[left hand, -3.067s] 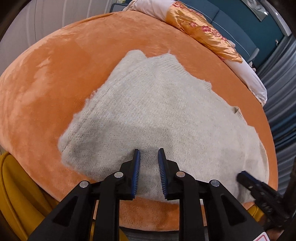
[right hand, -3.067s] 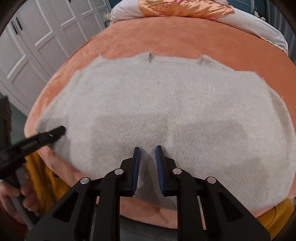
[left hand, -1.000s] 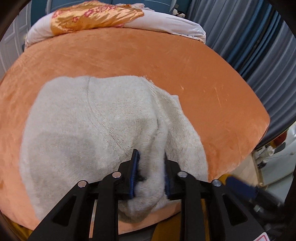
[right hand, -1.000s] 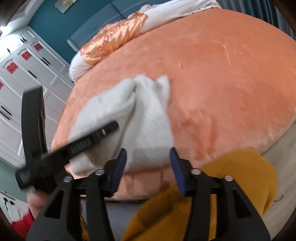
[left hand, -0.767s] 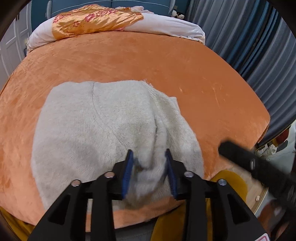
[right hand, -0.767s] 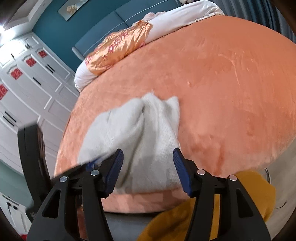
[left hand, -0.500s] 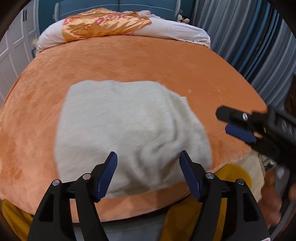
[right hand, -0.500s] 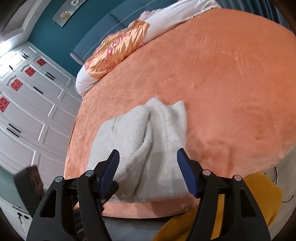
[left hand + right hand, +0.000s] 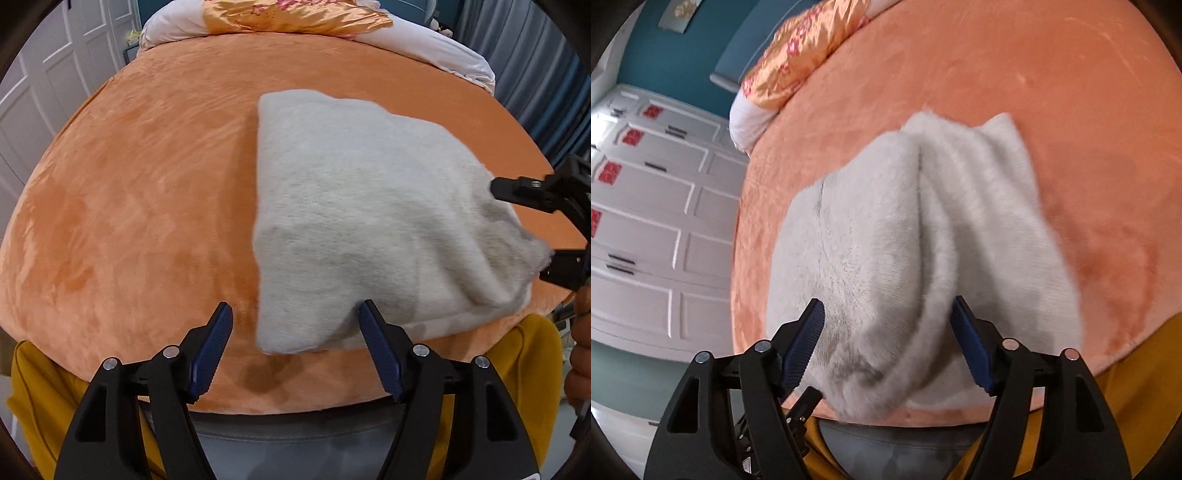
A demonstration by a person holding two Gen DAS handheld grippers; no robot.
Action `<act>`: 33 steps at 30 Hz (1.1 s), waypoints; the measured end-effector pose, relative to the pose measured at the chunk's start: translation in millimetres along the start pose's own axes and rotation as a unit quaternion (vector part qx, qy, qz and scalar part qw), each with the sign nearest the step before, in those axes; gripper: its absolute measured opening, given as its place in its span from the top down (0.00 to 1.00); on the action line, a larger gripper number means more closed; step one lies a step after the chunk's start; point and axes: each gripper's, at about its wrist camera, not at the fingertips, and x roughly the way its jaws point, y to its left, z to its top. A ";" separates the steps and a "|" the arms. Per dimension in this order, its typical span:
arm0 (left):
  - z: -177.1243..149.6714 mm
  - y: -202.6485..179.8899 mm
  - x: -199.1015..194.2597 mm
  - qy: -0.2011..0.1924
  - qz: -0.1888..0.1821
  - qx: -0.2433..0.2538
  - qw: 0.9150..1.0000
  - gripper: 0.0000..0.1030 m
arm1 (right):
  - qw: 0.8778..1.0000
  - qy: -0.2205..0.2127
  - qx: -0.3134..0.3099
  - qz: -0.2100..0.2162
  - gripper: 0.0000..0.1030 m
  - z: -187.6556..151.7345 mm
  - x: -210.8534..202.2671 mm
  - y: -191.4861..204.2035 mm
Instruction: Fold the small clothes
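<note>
In the left wrist view, the left gripper (image 9: 295, 328) fills the bottom of the frame with its blue-padded jaws spread wide and nothing between them. The folded cream sweater (image 9: 369, 206) lies right of centre on the orange bed cover (image 9: 147, 184). The right gripper (image 9: 543, 229) enters at the right edge, jaws apart around the sweater's bunched corner.

In the right wrist view, the right gripper (image 9: 886, 328) sits at the bottom, jaws spread around a raised fold of the sweater (image 9: 908, 240) in the centre. White wardrobe doors (image 9: 646, 221) fill the left side.
</note>
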 end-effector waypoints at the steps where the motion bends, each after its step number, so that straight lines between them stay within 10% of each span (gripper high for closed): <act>1: -1.1 2.5 2.0 0.001 0.001 -0.003 1.000 0.33 | 1.000 0.008 -0.011 -0.021 0.33 1.0 8.1 5.1; 13: -3.5 33.9 -29.4 -0.029 -0.010 -0.039 0.999 0.32 | 0.983 0.015 -0.146 -0.108 0.35 5.4 27.3 83.1; 20: -17.2 85.0 -57.4 -0.052 -0.021 -0.098 0.994 0.32 | 0.994 0.006 -0.071 -0.080 0.79 4.6 13.1 42.2; 25: -31.5 118.5 -74.3 -0.061 -0.018 -0.146 0.987 0.32 | 0.984 -0.007 -0.172 -0.042 0.81 -10.7 15.7 154.8; 29: -46.6 145.8 -86.3 -0.063 -0.010 -0.182 0.981 0.32 | 0.948 0.043 -0.315 0.027 0.82 -57.6 58.5 277.9; 33: -66.8 168.2 -98.1 -0.063 -0.011 -0.225 0.972 0.32 | 0.924 0.079 -0.375 -0.006 0.83 -95.9 121.6 324.9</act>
